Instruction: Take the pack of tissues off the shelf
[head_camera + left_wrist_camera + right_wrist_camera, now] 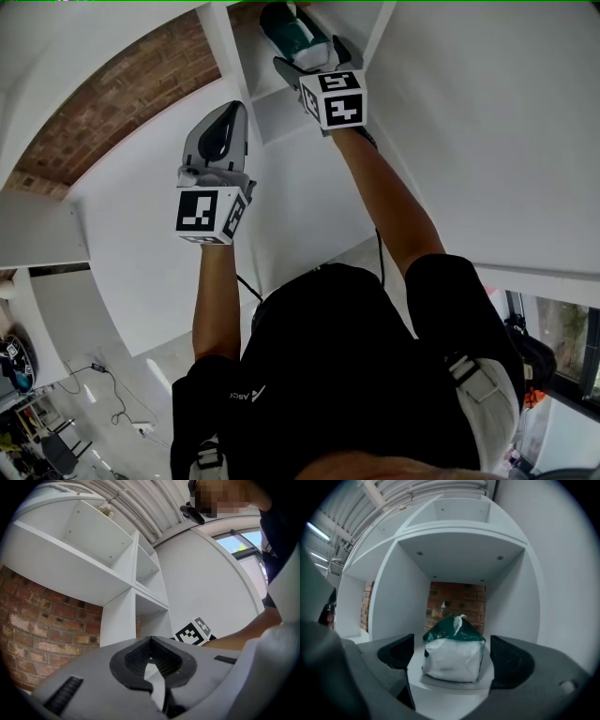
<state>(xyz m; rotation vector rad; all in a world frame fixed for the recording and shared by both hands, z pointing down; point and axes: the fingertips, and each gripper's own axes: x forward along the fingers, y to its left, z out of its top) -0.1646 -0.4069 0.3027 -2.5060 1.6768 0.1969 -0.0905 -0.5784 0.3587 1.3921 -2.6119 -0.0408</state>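
The pack of tissues (452,651), white with a dark green top, stands on the white shelf (454,698) inside a cubby backed by brick. My right gripper (452,657) is open, one jaw on each side of the pack, with a visible gap on both sides. In the head view the pack (292,33) lies at the top of the frame, just beyond the right gripper (309,61). My left gripper (223,117) is raised lower and to the left, against the white side panel, shut with nothing in it. Its own view shows the pads (136,656) meeting at the tips.
The cubby's side walls (396,602) stand close on both sides of the right gripper. More open cubbies (98,536) rise above. A brick wall (103,112) lies left of the unit. The person's arms and dark-clothed body (347,375) fill the lower head view.
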